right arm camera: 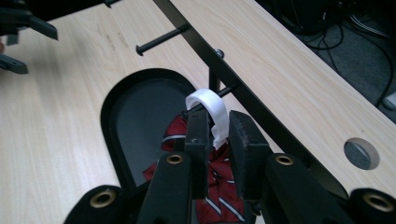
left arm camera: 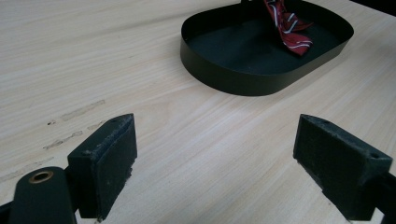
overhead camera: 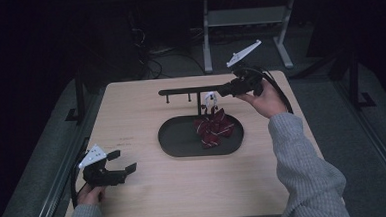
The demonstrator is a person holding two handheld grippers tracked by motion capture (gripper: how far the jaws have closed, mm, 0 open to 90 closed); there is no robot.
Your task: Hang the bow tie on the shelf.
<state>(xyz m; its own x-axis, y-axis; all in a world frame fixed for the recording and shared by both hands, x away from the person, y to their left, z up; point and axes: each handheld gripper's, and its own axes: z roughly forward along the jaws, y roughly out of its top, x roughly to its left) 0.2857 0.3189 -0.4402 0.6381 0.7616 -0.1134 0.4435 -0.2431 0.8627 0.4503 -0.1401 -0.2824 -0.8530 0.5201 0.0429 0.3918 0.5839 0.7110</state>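
A light wooden table point(overhead camera: 150, 191) with pale grain carries the work. Along its near left part, a few short dark scuff marks point(overhead camera: 125, 139) break the surface. Beyond the table's far edge stands a grey metal frame point(overhead camera: 244, 23) with two upright legs and a flat crossbar, on a dull grey floor point(overhead camera: 178, 64). Left of that frame, a tangle of black cables point(overhead camera: 151, 58) lies on the floor, just past the table's far left corner. Near the table's far right edge, a round hole with a grey cap point(right arm camera: 361, 153) sits in the wood. The background behind the frame is dark.
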